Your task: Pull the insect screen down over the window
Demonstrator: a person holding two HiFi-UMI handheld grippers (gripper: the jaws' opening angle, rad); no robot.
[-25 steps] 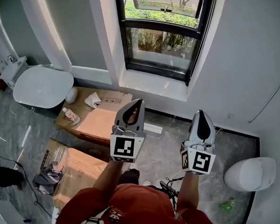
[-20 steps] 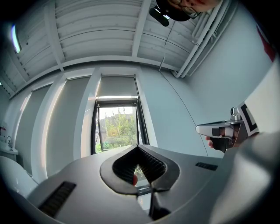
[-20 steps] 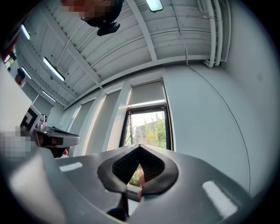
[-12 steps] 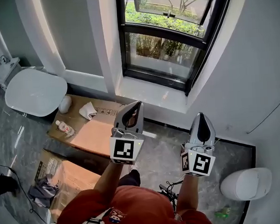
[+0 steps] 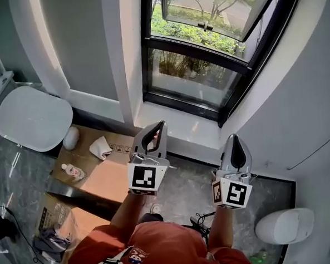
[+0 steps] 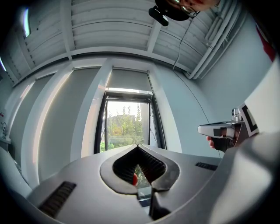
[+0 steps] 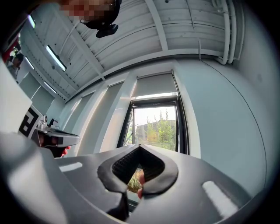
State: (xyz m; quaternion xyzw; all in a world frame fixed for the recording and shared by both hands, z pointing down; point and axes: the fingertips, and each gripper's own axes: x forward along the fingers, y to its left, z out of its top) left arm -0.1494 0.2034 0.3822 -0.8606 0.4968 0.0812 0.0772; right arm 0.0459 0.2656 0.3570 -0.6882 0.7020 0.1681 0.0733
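Bright daylight enters through the tall black-framed glass window (image 5: 189, 71), blowing out white in both gripper views. Those fisheye views bend straight lines and blacken at the corners.

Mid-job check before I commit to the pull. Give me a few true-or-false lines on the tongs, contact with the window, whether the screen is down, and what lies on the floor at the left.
1. The left tongs and the right tongs are both shut and empty. True.
2. The left tongs touch the window frame. False: both tongs are held in the air short of it and touch nothing.
3. An insect screen covers the window. False: the greenery outside shows plainly through the glass, and no screen is seen over it.
4. A bottle lies on the cardboard box at the person's left. True.
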